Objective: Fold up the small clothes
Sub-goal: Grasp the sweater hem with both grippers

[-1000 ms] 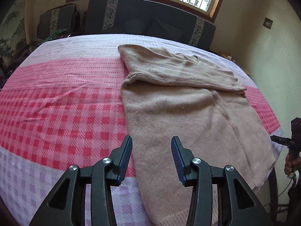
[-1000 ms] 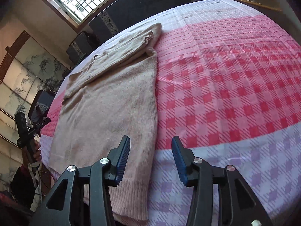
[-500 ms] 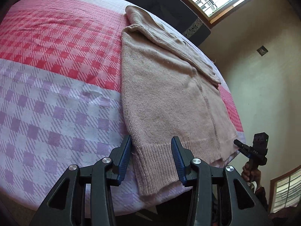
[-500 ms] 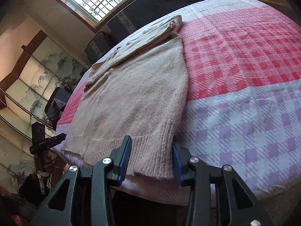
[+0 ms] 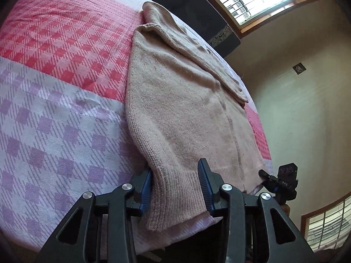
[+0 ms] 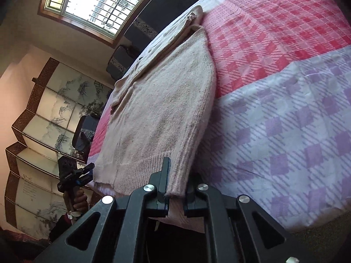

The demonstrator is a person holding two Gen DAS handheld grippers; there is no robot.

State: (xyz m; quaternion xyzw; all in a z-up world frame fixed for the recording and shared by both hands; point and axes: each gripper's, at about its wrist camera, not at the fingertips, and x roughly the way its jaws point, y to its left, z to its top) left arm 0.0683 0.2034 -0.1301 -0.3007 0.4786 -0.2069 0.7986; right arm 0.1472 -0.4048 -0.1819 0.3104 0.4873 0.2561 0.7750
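Note:
A beige knit sweater lies flat on the checked bedcover, its ribbed hem hanging at the near edge. It also shows in the right wrist view. My left gripper is open, its two fingers on either side of the hem's left corner. My right gripper is shut on the hem's right corner, the ribbed cloth pinched between its fingers. The sleeves are folded across the far end of the sweater.
The bed carries a pink, red and lilac checked cover. A dark sofa stands under the window beyond the bed. A painted folding screen stands at the left in the right wrist view.
Both grippers moved down to the near hem. The right gripper closed on the hem's right corner. The left gripper slid around the left corner and stays open.

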